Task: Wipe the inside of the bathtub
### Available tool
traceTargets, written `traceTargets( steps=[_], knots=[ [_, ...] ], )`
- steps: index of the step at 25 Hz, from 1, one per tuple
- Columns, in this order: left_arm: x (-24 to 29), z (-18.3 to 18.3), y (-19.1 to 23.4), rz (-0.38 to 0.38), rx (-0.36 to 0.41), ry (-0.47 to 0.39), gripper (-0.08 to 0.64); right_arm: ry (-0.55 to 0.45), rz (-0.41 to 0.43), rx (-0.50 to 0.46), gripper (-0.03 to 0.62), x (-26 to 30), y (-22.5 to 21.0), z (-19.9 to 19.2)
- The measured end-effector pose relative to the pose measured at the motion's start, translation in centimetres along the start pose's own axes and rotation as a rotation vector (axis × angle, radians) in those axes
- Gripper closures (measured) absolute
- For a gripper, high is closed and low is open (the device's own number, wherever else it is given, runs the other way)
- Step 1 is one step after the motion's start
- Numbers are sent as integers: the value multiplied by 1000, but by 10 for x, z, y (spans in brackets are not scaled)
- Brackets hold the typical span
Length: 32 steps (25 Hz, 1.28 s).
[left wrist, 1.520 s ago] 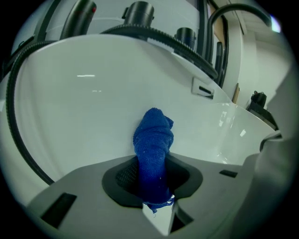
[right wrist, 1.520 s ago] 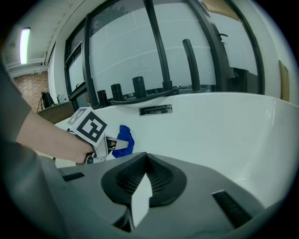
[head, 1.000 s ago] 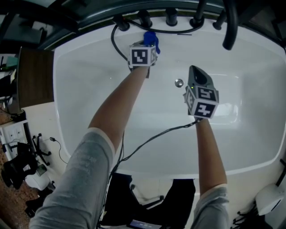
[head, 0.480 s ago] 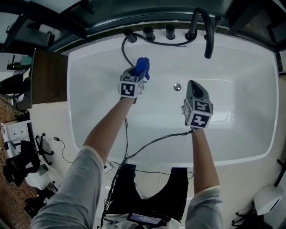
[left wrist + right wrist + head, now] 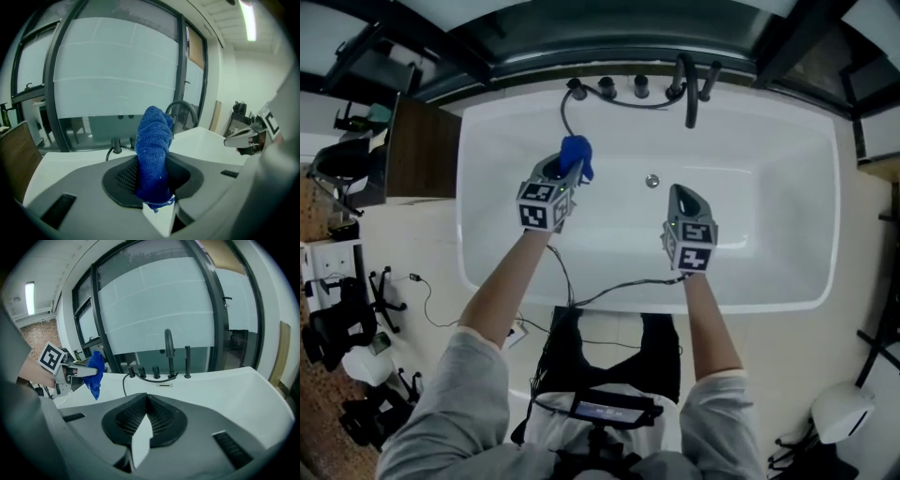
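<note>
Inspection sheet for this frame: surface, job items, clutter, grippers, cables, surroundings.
Surface: white bathtub, the inside looks bare, with the drain on its floor.
Job's things: blue cloth, bunched and held in the air over the tub's left part, apparently not on the surface.
Clutter: nothing seen in the tub.
Grippers: left gripper has its jaws clamped on the cloth; right gripper has its jaws together with nothing between them, over the tub's middle.
Cables: black hose runs from the far ledge down into the tub; gripper cable crosses the near rim.
Surroundings: tap fittings on the far ledge, dark-framed window behind it, and a wooden panel to the left.
</note>
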<state>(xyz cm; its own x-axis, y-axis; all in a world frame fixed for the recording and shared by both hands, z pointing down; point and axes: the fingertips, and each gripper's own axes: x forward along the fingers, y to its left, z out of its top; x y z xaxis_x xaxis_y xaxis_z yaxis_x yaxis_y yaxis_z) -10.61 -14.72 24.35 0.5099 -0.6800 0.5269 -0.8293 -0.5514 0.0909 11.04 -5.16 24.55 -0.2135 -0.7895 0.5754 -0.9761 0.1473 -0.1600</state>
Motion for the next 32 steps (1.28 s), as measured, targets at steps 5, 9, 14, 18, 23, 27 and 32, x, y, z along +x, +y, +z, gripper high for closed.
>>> traceTargets(
  steps=[5, 9, 14, 18, 23, 27, 32],
  knots=[
    [-82, 41, -34, 53, -21, -101, 439, -21, 94, -46, 583, -58, 19, 22],
    [-141, 54, -55, 96, -7, -137, 439, -30, 139, -25, 583, -100, 14, 30],
    [-222, 63, -65, 129, -47, -178, 439, -52, 122, -13, 583, -166, 23, 43],
    [-270, 70, -73, 102, -65, -210, 439, -83, 76, 21, 583, -212, 33, 56],
    [-319, 57, -82, 55, -56, -238, 439, -116, 32, 10, 583, -255, 60, 45],
    [-365, 44, -86, 3, -25, -263, 439, -124, -12, 27, 583, -296, 87, 18],
    [-417, 24, -65, -37, -49, -289, 439, -107, -77, 70, 583, -339, 123, -23]
  ],
)
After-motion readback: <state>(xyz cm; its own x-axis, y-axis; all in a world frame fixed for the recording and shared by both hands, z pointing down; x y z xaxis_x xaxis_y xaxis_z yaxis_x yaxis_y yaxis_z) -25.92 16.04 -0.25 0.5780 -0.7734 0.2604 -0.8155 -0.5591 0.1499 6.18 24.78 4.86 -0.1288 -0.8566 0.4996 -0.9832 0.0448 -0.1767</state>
